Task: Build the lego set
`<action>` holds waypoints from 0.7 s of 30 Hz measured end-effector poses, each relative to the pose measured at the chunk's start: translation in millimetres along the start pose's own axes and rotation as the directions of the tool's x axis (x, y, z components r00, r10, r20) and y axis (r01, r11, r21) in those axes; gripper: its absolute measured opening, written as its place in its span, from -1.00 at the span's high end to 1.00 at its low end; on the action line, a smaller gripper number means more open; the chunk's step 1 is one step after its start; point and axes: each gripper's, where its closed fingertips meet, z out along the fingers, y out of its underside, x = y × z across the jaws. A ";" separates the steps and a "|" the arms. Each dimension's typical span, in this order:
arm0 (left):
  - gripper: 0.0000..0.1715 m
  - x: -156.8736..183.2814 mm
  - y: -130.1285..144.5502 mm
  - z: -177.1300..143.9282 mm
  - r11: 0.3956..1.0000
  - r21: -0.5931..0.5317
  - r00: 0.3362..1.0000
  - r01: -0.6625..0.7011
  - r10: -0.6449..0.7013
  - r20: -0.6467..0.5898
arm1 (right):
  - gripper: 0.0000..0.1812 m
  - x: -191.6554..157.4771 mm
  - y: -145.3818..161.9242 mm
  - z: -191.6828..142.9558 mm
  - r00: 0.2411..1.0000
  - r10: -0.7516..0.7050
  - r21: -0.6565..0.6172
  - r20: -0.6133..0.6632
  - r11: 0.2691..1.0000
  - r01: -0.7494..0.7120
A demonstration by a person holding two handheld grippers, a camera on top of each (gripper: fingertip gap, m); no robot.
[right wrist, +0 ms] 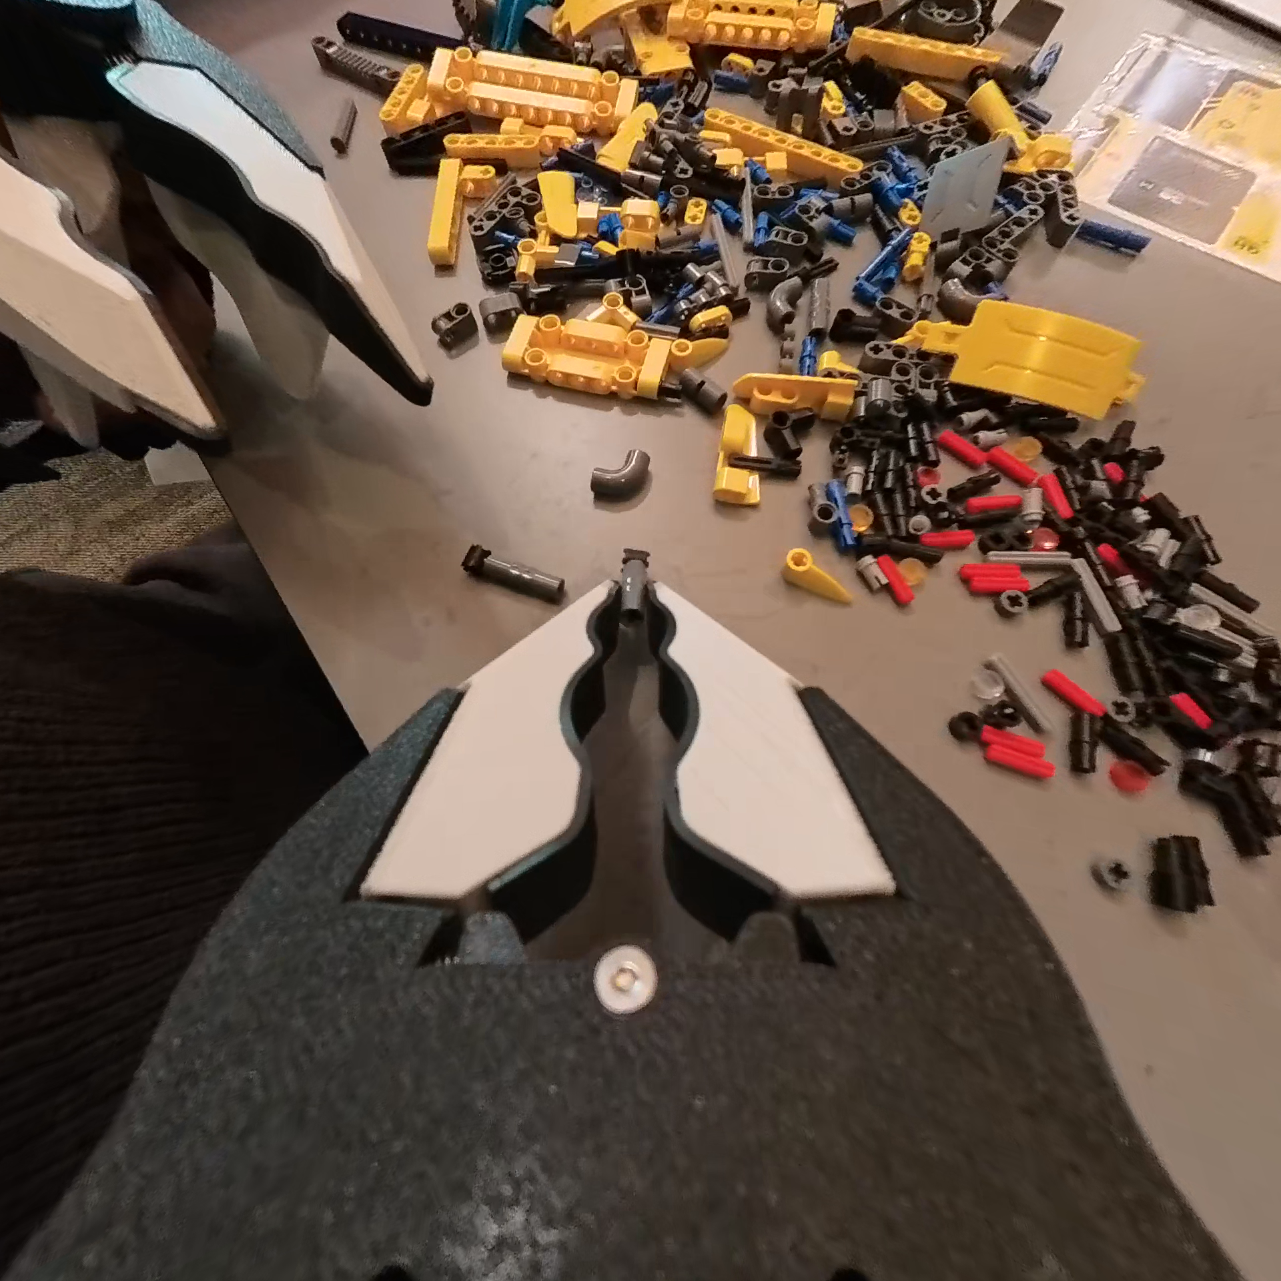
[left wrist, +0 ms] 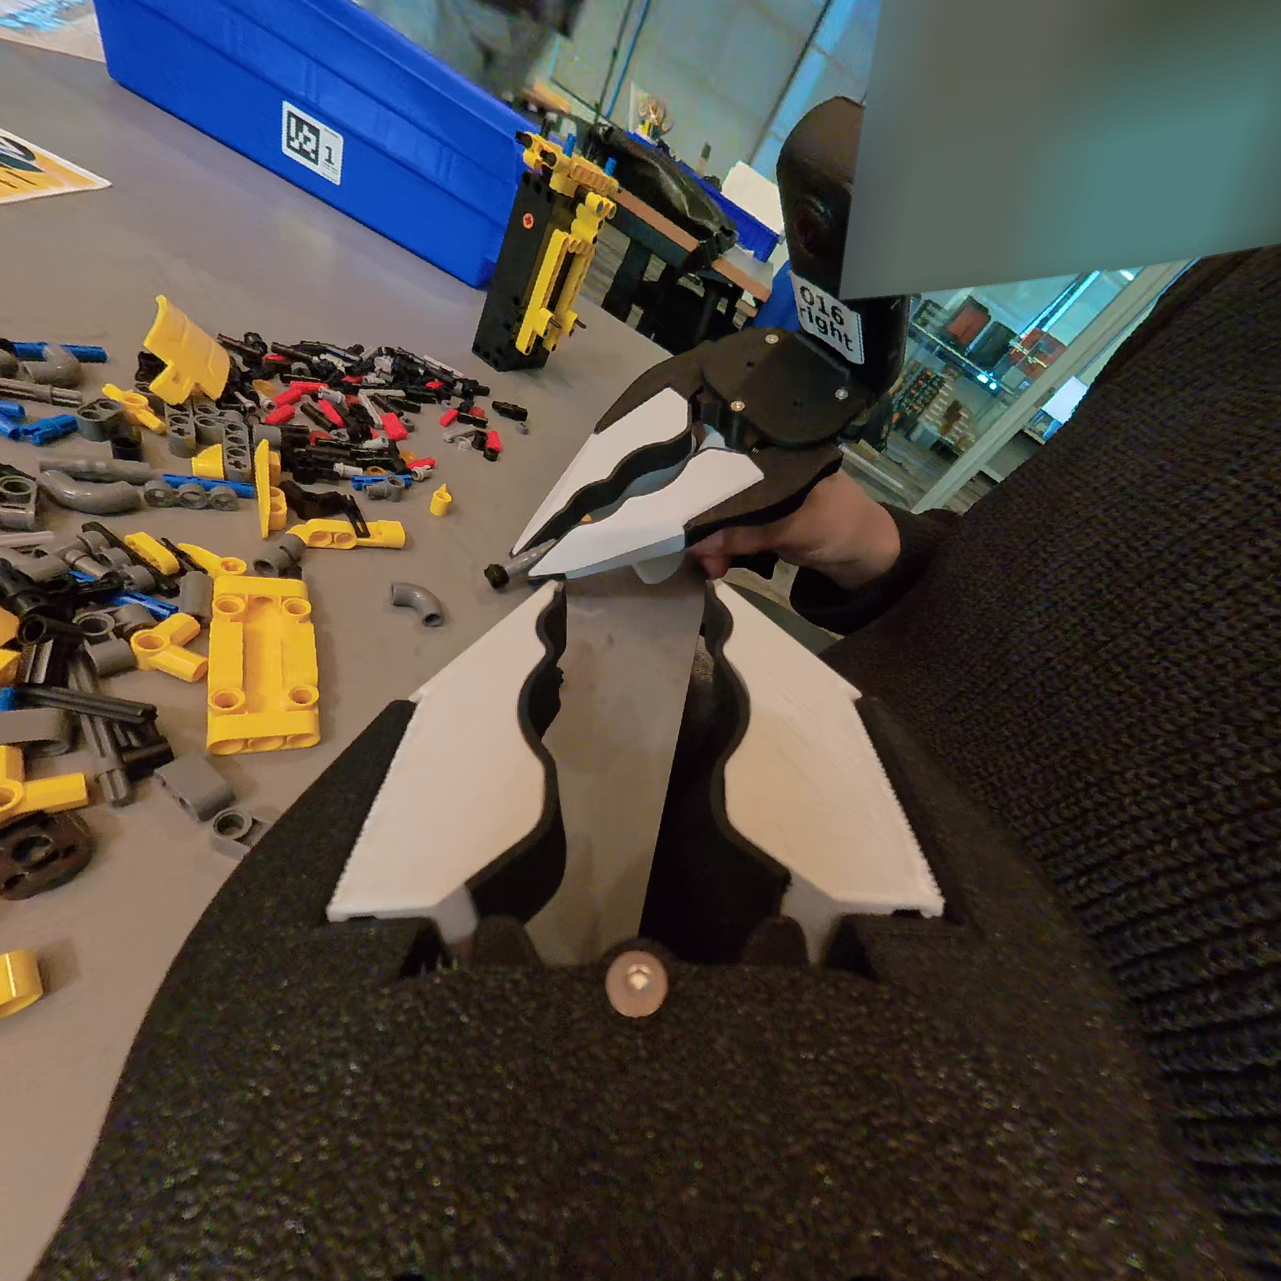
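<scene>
My right gripper (right wrist: pixel 634 589) is shut on a short dark grey pin with a black end (right wrist: pixel 633 577), held just above the grey table (right wrist: pixel 450 485). A second pin of the same kind (right wrist: pixel 516 572) lies on the table just left of its tips. My left gripper (left wrist: pixel 634 596) is open and empty, hovering over the table's near edge. In the left wrist view the right gripper (left wrist: pixel 534 565) is right in front of it with the pin (left wrist: pixel 511 571) sticking out of its tips. The left gripper also shows in the right wrist view (right wrist: pixel 312 409), upper left, jaws apart.
A grey elbow piece (right wrist: pixel 622 471) lies alone near the grippers. A wide pile of yellow, black, red, blue and grey building pieces (right wrist: pixel 797 242) covers the table beyond. A black and yellow assembly (left wrist: pixel 547 277) stands by a blue bin (left wrist: pixel 312 104). A printed sheet (right wrist: pixel 1192 159) lies far right.
</scene>
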 end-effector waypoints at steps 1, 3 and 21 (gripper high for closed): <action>0.54 0.5 0.2 -0.2 1.000 -0.001 1.000 -0.001 0.001 0.000 | 0.93 0.0 -0.3 -0.2 1.000 0.002 0.002 0.000 1.000 -0.002; 0.54 0.8 0.2 -0.4 1.000 -0.001 1.000 -0.001 0.001 -0.001 | 0.93 0.8 -0.9 -0.6 1.000 0.007 0.007 -0.003 1.000 -0.007; 0.54 0.0 0.1 -0.3 1.000 0.000 1.000 -0.002 0.002 0.001 | 0.92 3.4 0.6 -0.8 1.000 0.008 -0.004 -0.012 1.000 -0.008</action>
